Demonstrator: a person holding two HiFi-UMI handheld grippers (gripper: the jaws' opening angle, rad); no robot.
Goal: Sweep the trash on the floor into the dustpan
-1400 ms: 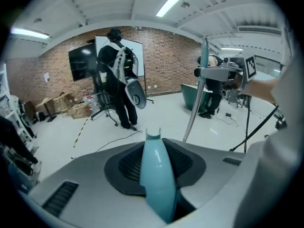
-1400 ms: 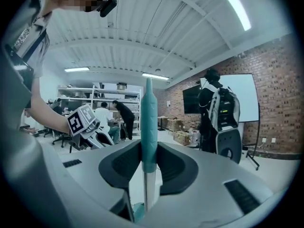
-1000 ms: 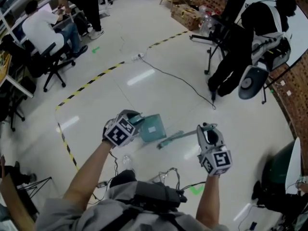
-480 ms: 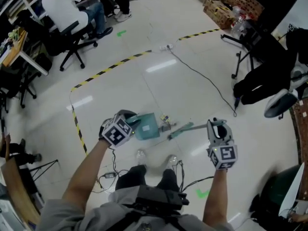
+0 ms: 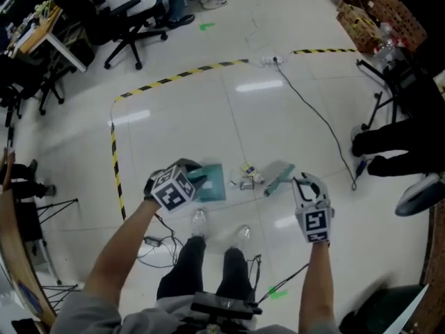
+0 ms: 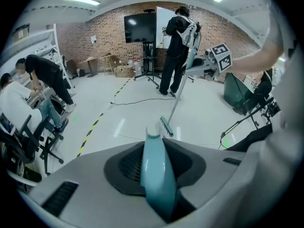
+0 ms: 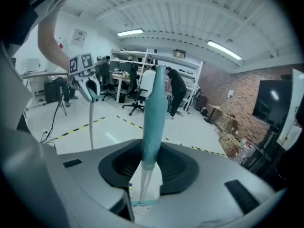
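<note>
A teal dustpan (image 5: pixel 211 182) rests low over the floor in the head view, its handle (image 6: pixel 155 172) clamped between the jaws of my left gripper (image 5: pixel 193 177). Right of the pan lie small pieces of trash (image 5: pixel 249 175). Just right of them is the teal broom head (image 5: pixel 279 177). My right gripper (image 5: pixel 303 184) is shut on the broom's teal handle (image 7: pixel 154 113). The left gripper view shows the broom head (image 6: pixel 166 126) on the floor ahead. In the right gripper view the left gripper (image 7: pixel 81 66) and its long handle stand at the left.
A black cable (image 5: pixel 321 126) runs across the floor behind the broom. Yellow-black tape (image 5: pixel 171 78) marks a corner farther back. Office chairs (image 5: pixel 132 18) stand at the top left, and a person's legs (image 5: pixel 389 145) at the right. My shoes (image 5: pixel 199 222) and loose wires (image 5: pixel 158 245) are close below.
Both grippers have come down toward the floor. The broom head has swung in next to the trash, and the dustpan now sits just left of it.
</note>
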